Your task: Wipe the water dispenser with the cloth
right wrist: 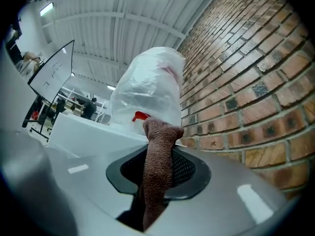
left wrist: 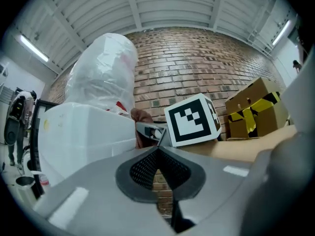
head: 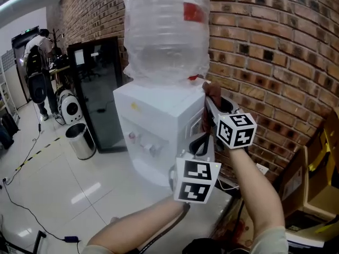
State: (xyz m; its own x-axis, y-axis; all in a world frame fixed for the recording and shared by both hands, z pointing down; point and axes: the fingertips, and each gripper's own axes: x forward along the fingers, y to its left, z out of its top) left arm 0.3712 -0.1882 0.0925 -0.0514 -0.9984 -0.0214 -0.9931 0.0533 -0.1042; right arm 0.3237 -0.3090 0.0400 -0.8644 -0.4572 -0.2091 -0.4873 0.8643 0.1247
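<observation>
Near the water dispenser [head: 159,121] top, right gripper [right wrist: 161,134] pinches cloth [right wrist: 157,181].

In the head view we lose the top of the water bottle [head: 164,30] past the frame's edge at twelve o'clock, and the cardboard box [head: 312,168] at four o'clock is cut off by the right edge. On the water dispenser [head: 159,115], the cloth [head: 213,91] shows only as a brown tuft at its one o'clock corner, the rest hidden behind the right gripper [head: 211,103], while the left gripper [head: 201,142] covers its five o'clock corner. In the right gripper view the cloth's lower end is hidden between the jaws, and the person [head: 41,73] at nine o'clock of the head view is too small for us to tell more.
</observation>
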